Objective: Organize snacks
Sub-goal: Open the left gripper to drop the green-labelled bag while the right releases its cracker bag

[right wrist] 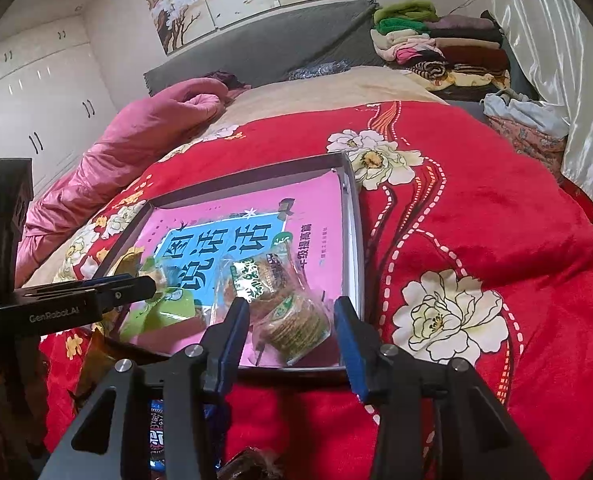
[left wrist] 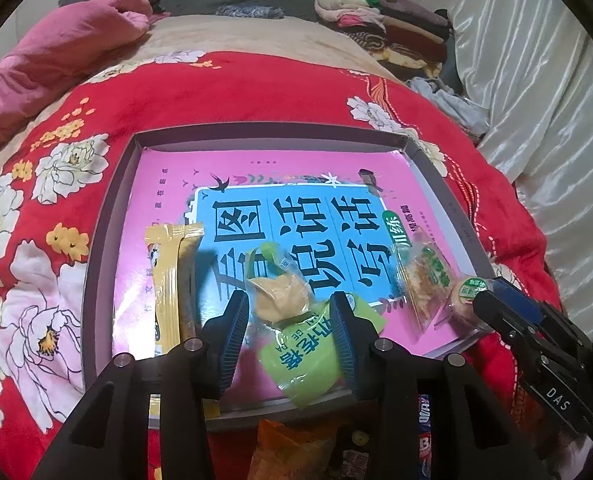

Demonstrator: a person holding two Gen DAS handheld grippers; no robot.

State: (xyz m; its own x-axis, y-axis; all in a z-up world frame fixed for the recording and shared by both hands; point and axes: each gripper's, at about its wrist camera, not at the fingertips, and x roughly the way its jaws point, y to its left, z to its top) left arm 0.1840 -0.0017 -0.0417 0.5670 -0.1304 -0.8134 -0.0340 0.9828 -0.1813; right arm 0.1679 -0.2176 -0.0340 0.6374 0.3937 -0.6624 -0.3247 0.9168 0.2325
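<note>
A shallow grey box [left wrist: 108,208] lies on the red floral quilt, with a pink and blue book [left wrist: 296,216] inside it. On the book lie a yellow stick pack [left wrist: 168,280], a green pastry pack [left wrist: 296,320], a clear cracker pack [left wrist: 424,280] and a round biscuit pack [left wrist: 466,300]. My left gripper [left wrist: 292,316] is open, its fingers either side of the green pack [right wrist: 168,308]. My right gripper [right wrist: 292,320] is open around the round biscuit pack [right wrist: 296,324], beside the cracker pack [right wrist: 256,280]. The right gripper also shows in the left wrist view [left wrist: 496,304].
More snack packs [left wrist: 292,448] lie on the quilt in front of the box [right wrist: 352,200]. A pink duvet [left wrist: 56,52] lies at the left. Folded clothes [left wrist: 388,20] are stacked at the head of the bed. White curtain [left wrist: 536,100] hangs at the right.
</note>
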